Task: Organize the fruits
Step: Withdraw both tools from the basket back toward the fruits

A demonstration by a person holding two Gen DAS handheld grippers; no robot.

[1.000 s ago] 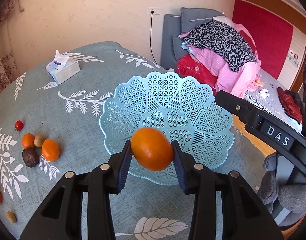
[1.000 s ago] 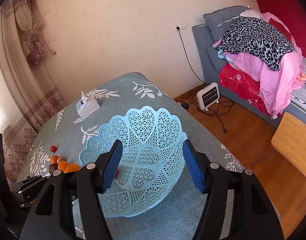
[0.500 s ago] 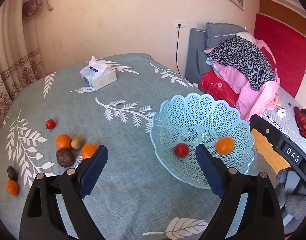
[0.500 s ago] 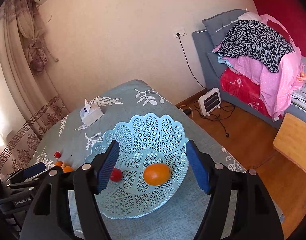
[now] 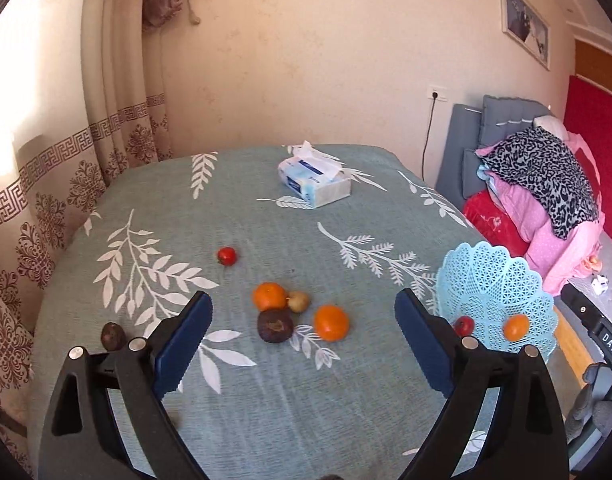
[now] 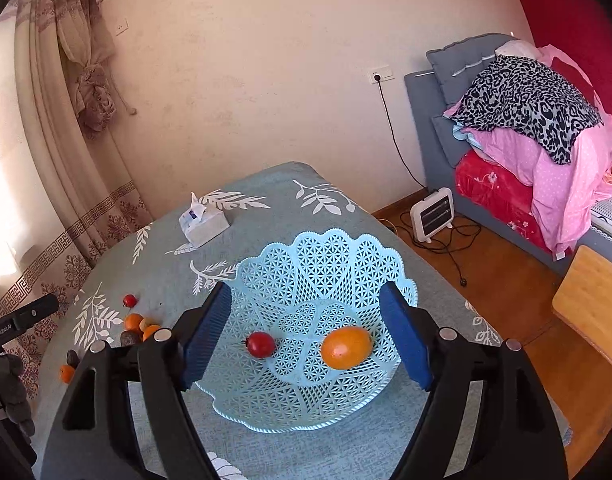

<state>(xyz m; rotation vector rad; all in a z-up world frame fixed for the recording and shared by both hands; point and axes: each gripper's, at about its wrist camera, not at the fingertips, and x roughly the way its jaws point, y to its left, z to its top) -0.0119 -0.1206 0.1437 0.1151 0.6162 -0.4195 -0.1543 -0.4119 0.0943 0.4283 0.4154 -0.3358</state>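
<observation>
The light blue lattice basket (image 6: 326,264) holds an orange (image 6: 346,347) and a small red fruit (image 6: 261,344); it also shows in the left wrist view (image 5: 494,276). My right gripper (image 6: 306,336) is open and empty, hovering over the basket. My left gripper (image 5: 303,344) is open and empty above a cluster on the tablecloth: two oranges (image 5: 332,322) (image 5: 269,296), a dark brown fruit (image 5: 275,325) and a small tan fruit (image 5: 298,301). A small red fruit (image 5: 227,255) lies farther back and a dark fruit (image 5: 113,335) at the left.
A tissue box (image 5: 314,182) sits at the back of the table. Curtains (image 5: 45,184) hang on the left. A bed with piled clothes (image 5: 546,184) stands to the right, and a heater (image 6: 433,214) and cables lie on the wooden floor.
My left gripper let the orange go into the basket, opened wide, and swung left and back over the loose fruit cluster. My right gripper rose slightly above the basket.
</observation>
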